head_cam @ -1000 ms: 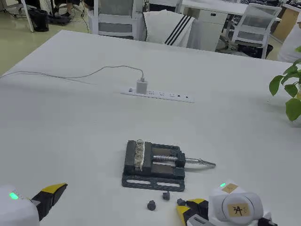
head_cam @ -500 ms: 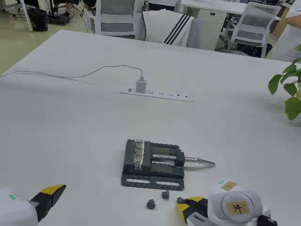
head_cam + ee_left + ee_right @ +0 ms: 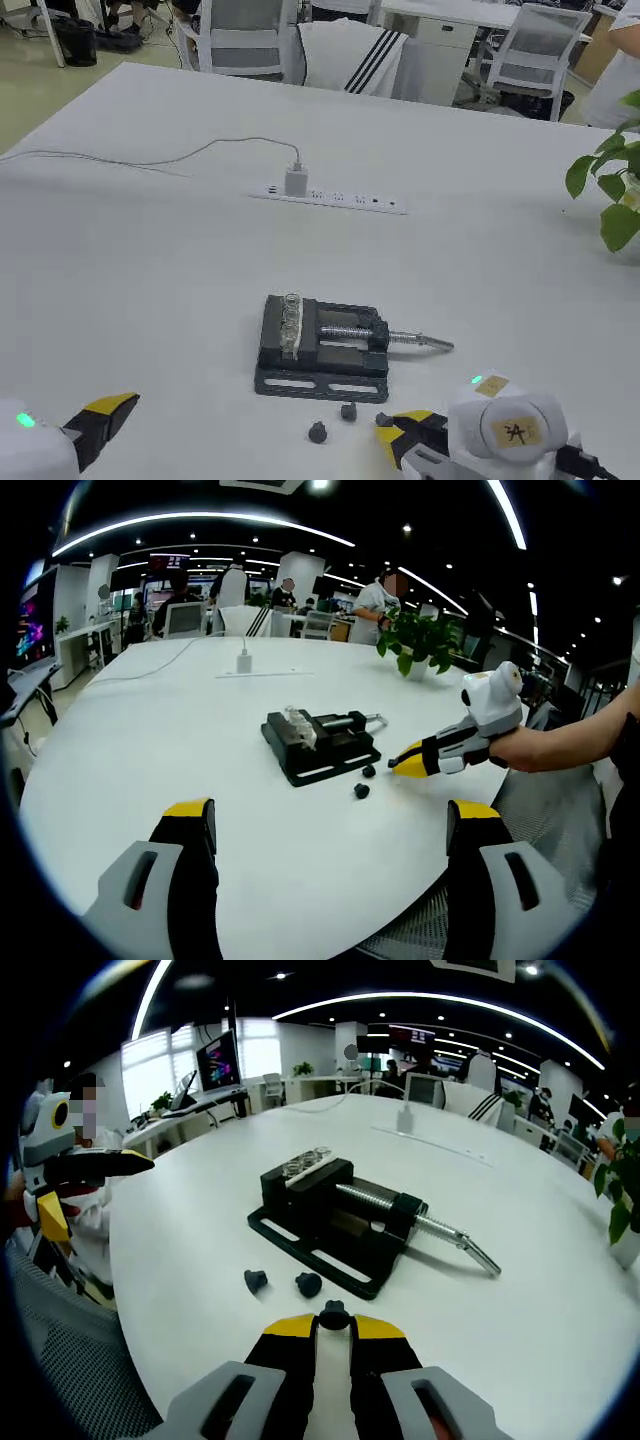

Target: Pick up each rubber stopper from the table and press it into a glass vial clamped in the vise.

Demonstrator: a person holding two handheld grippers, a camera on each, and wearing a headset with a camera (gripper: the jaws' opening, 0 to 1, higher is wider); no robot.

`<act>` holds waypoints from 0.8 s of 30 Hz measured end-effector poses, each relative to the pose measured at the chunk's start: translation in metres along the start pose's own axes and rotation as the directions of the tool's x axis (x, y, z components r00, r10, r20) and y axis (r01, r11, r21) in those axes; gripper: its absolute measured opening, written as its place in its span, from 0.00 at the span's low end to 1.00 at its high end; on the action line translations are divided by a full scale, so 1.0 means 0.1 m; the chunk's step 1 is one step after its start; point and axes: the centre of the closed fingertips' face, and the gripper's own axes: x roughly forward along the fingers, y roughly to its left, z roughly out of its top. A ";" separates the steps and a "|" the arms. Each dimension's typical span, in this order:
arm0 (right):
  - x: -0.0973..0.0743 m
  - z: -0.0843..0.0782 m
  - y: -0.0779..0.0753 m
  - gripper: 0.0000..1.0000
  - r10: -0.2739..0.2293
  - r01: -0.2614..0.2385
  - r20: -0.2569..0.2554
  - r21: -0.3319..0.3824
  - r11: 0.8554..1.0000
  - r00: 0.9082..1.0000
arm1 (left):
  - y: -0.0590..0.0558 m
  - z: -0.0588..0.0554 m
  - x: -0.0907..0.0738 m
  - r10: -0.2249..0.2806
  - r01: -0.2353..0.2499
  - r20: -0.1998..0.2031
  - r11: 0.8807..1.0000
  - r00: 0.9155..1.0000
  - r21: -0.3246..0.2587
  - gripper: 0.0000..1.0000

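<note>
Edged forward since one second ago: right gripper (image 3: 398, 436), yellow tips now up against the nearest rubber stopper (image 3: 383, 420). Vise, vials and left gripper placed much as before, with a slight frame shift from the head camera.

Right gripper view: same rubber stopper (image 3: 333, 1312) standing on the white table (image 3: 180, 1220), at the very mouth of the right gripper (image 3: 333, 1328). Jaws drawn close with a slim gap, stopper between the tips; cannot tell whether pinched or merely flanked. Second stopper (image 3: 308, 1283) and third stopper (image 3: 255, 1280) loose on the table just beyond, between the gripper and the vise.

Head view: black bench vise (image 3: 322, 350) near the table's front edge, screw handle (image 3: 420, 342) pointing right. Row of glass vials (image 3: 291, 318) upright, clamped at the left end of the vise, mouths unstoppered. Second stopper (image 3: 348, 411) and third stopper (image 3: 318, 432) just in front of the vise base, near each other but apart.

Left gripper view: left gripper (image 3: 330, 815) with jaws spread wide, nothing between them, low over the table and well apart from the vise (image 3: 322, 745).

Background: white power strip (image 3: 330, 198) with plugged charger (image 3: 296, 181) and trailing cable (image 3: 150, 162); potted plant (image 3: 610, 190) at the right edge.
</note>
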 end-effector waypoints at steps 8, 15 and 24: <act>-0.20 0.16 0.03 0.08 0.065 -0.065 0.022 -0.012 0.998 0.998 | -0.04 0.04 0.05 -0.027 0.027 -0.005 0.999 1.000 0.038 0.94; -0.40 0.36 0.09 0.08 0.103 -0.099 0.055 -0.056 0.993 0.993 | -0.14 0.03 0.12 -0.069 0.071 -0.031 0.994 0.997 0.079 0.93; -0.65 0.70 0.27 0.08 0.207 -0.200 0.081 -0.091 0.976 0.975 | -0.23 0.02 0.20 -0.107 0.115 -0.058 0.982 0.993 0.153 0.88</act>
